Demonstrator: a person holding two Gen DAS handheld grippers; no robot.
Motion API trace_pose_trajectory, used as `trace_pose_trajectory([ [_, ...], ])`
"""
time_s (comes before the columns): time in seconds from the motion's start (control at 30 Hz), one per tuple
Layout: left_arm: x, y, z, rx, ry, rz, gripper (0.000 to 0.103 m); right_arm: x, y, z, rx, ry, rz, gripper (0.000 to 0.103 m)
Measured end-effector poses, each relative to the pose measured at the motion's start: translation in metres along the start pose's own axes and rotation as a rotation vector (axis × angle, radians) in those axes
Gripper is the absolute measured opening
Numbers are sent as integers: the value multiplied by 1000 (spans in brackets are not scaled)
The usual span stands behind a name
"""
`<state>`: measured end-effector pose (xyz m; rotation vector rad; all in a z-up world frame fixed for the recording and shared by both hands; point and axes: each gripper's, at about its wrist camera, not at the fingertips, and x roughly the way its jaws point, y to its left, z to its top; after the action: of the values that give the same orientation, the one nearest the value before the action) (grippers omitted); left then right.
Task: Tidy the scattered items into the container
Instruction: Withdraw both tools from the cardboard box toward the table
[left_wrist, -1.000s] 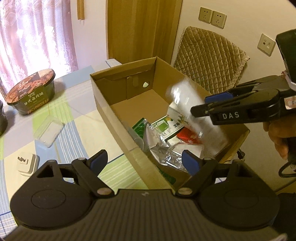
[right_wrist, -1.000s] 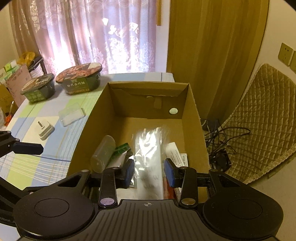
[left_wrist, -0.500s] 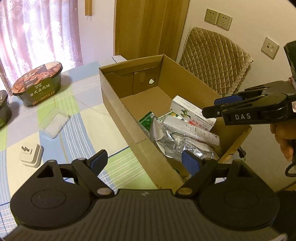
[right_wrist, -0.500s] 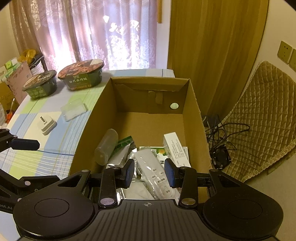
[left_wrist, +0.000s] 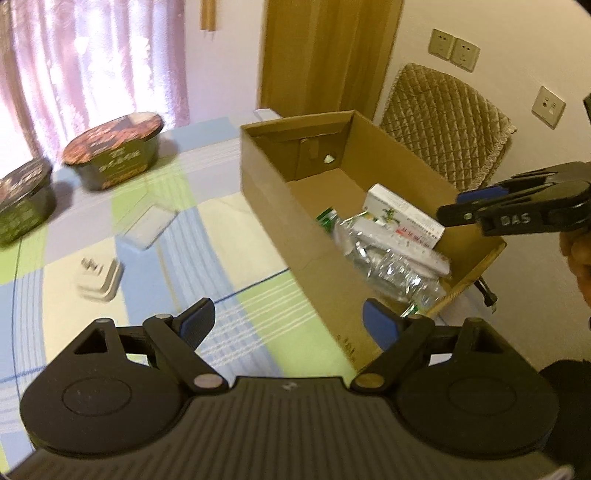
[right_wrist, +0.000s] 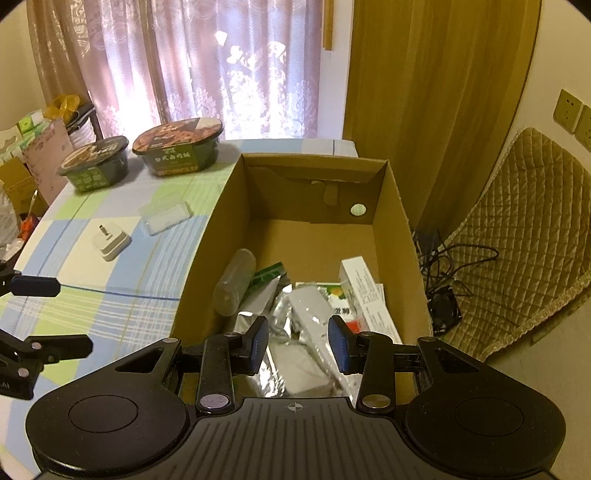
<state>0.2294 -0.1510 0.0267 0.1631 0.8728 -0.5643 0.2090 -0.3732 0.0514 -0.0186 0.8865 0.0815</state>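
An open cardboard box (left_wrist: 275, 206) (right_wrist: 207, 258) stands at the table's right end. It holds a white medicine box (left_wrist: 402, 218) (right_wrist: 364, 291), a clear-wrapped white item (right_wrist: 312, 314), a clear bottle (right_wrist: 234, 282) and a green packet (right_wrist: 267, 275). On the checked cloth lie a white plug adapter (left_wrist: 99, 275) (right_wrist: 110, 242) and a clear plastic case (left_wrist: 149, 227) (right_wrist: 166, 214). My left gripper (left_wrist: 287, 319) is open above the cloth by the box's near corner. My right gripper (right_wrist: 299, 343) (left_wrist: 465, 210) hangs open over the box's near end, holding nothing.
Two green instant-noodle bowls (left_wrist: 114, 153) (left_wrist: 22, 205) sit at the far side of the table. A quilted chair (right_wrist: 524, 236) stands right of the box, with cables (right_wrist: 454, 266) on the floor between. Bags and cartons (right_wrist: 33, 155) crowd the far left.
The wrapped item that was blurred below my right gripper now lies in the box. My left gripper has swung left, so more of the table shows.
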Motion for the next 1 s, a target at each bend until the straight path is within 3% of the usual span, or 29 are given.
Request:
trace_pose_trajectory([
  [0.43, -50, 41, -61, -100, 23, 90, 84, -26, 38, -15, -23, -1, 32, 44],
  [0.47, -54, 44, -65, -107, 22, 95, 84, -29, 42, -16, -24, -9, 32, 66],
  [0.5, -58, 46, -69, -116, 22, 98, 84, -33, 45, -17, -21, -31, 29, 100],
  [0.53, -61, 48, -73, -123, 23, 100, 84, -39, 49, -18, -21, -61, 30, 103],
  [0.8, -82, 57, -103, -149, 24, 125, 86, -53, 82, -15, -78, -79, 61, 103],
  [1.0, -93, 65, -121, -148, 15, 159, 94, -61, 110, -15, -117, -77, 97, 103],
])
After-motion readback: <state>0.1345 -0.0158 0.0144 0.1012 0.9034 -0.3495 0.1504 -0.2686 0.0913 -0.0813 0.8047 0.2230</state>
